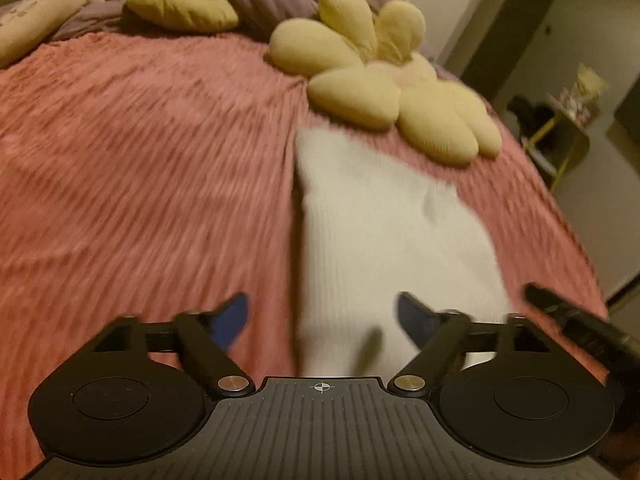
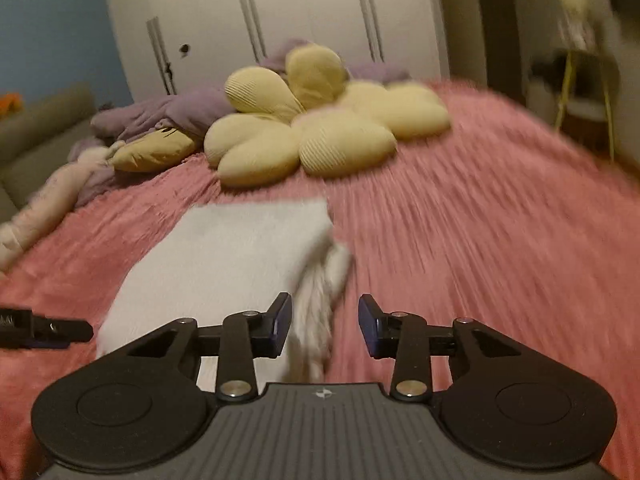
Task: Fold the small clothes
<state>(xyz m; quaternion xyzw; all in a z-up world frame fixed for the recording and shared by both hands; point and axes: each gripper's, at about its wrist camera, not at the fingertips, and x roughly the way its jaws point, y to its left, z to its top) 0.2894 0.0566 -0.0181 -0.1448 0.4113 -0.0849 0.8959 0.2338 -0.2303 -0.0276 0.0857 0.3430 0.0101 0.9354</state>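
Observation:
A small white knitted garment (image 1: pixel 372 232) lies on the pink bedspread (image 1: pixel 140 184), folded into a narrow strip. My left gripper (image 1: pixel 324 320) is open, its blue-padded fingers on either side of the garment's near end. In the right wrist view the same garment (image 2: pixel 240 256) lies left of centre, with a bunched edge on its right side. My right gripper (image 2: pixel 325 324) is open, and that bunched edge lies between its fingers. The right gripper's tip shows at the right of the left wrist view (image 1: pixel 576 320). Both views are blurred by motion.
A yellow flower-shaped cushion (image 1: pixel 384 80) lies just beyond the garment; it also shows in the right wrist view (image 2: pixel 320 132). A purple blanket (image 2: pixel 172 116), a yellow pillow (image 1: pixel 180 10) and a pale plush toy (image 1: pixel 36 20) lie at the bed's far side. A wardrobe (image 2: pixel 280 12) stands behind.

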